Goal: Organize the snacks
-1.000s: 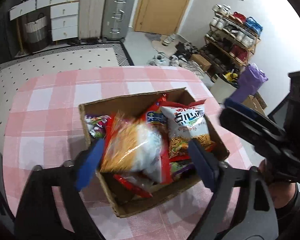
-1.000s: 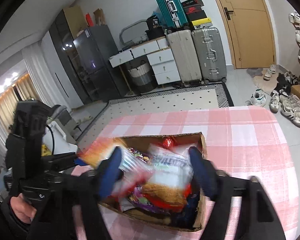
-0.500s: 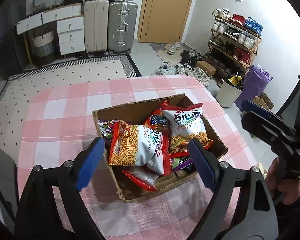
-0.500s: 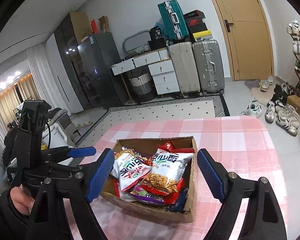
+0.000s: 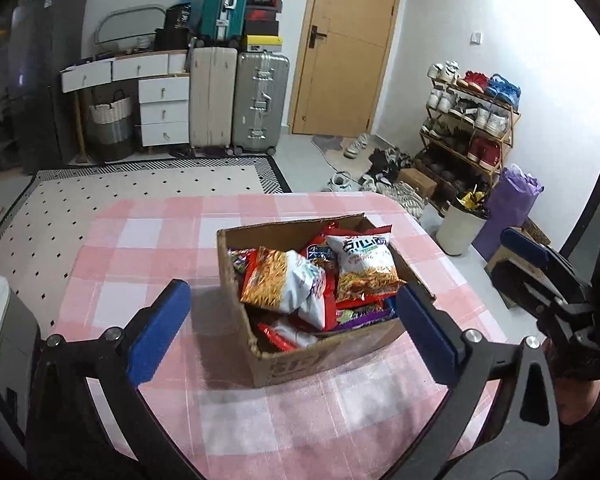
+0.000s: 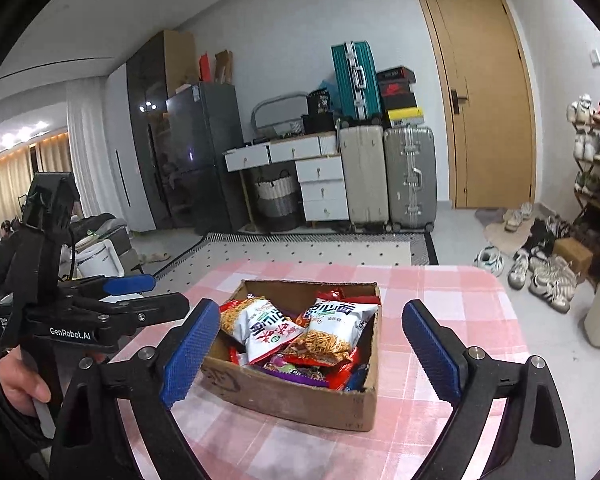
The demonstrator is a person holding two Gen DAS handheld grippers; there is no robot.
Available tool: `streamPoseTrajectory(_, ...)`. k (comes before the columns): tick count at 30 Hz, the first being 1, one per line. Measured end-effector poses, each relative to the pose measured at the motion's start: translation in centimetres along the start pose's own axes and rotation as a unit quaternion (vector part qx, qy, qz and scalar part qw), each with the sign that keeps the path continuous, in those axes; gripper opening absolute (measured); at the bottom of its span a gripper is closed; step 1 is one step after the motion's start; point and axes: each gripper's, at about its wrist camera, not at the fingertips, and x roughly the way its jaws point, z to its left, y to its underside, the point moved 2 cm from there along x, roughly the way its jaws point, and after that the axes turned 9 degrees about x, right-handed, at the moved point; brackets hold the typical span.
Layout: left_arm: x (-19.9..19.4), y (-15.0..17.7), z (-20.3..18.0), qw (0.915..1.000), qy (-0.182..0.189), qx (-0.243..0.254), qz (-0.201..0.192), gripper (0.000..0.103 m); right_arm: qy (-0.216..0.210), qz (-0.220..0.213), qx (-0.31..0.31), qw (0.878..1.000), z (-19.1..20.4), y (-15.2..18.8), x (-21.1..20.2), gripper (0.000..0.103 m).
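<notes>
While both grippers hang above the near edge of the table [image 5: 148, 240], each one points down and forward at the cardboard box [image 5: 312, 356] that sits on the pink-and-white checked cloth. The cloth looks soft and matte, its squares large and pale. The box is a shallow, open-topped rectangle of brown corrugated card with ragged, torn rims, and it stands slightly turned to the table's edges.

The left gripper [image 5: 292, 328] has its black arms set wide; its blue ribbed pads have just been spreading apart, and nothing lies between them. In its view the box sits ahead of the pads and between their lines, one pad off the box's left wall and the other by its right corner, not touching. The right gripper [image 6: 312, 348] likewise has been opening and grips nothing; the box lies just beyond its pads, centred between them. A hand [image 6: 18, 380] grips the left tool's black handle at the left edge of the right wrist view.

Inside the box lies a loose heap of snack bags [image 6: 296, 340], all glossy crinkled plastic. On top are two puffy pillow-shaped packs [image 5: 328, 276] printed white and orange with pictures of thin fried strips, leaning against each other. Beneath them show flatter red wrappers and a purple packet [image 5: 360, 314] near the front wall.
</notes>
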Motion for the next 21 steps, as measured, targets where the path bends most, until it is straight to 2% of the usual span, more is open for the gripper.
streamPoseTrajectory(3, -1.4, 1.2, 0.1, 0.9998, -0.003, -0.007, -0.02, 0.102, 0.005, -0.024, -0.009, 1.0, 0.5, 0.8, -1.5, 0.097)
streamPoseTrajectory(8, -4.4, 2.8, -1.0, 0.9956, -0.053, 0.027, -0.072, 0.102, 0.009, -0.051, -0.045, 0.998, 1.3, 2.6, -3.7, 0.098)
streamPoseTrajectory(10, -5.2, 3.5, -1.4, 0.9937, -0.061, 0.039, -0.085, 0.102, 0.011, -0.06, -0.056, 0.997, 1.6, 3.6, -4.5, 0.098)
streamPoseTrajectory(13, -6.0, 4.9, -2.0, 0.99, -0.077, 0.058, -0.103, 0.102, 0.014, -0.065, -0.053, 0.996, 1.5, 4.7, -5.0, 0.099)
streamPoseTrajectory(21, -7.5, 8.3, -2.6, 0.984, -0.09, 0.064, -0.14, 0.102, 0.028, -0.078, -0.034, 0.996, 0.5, 7.6, -6.9, 0.1)
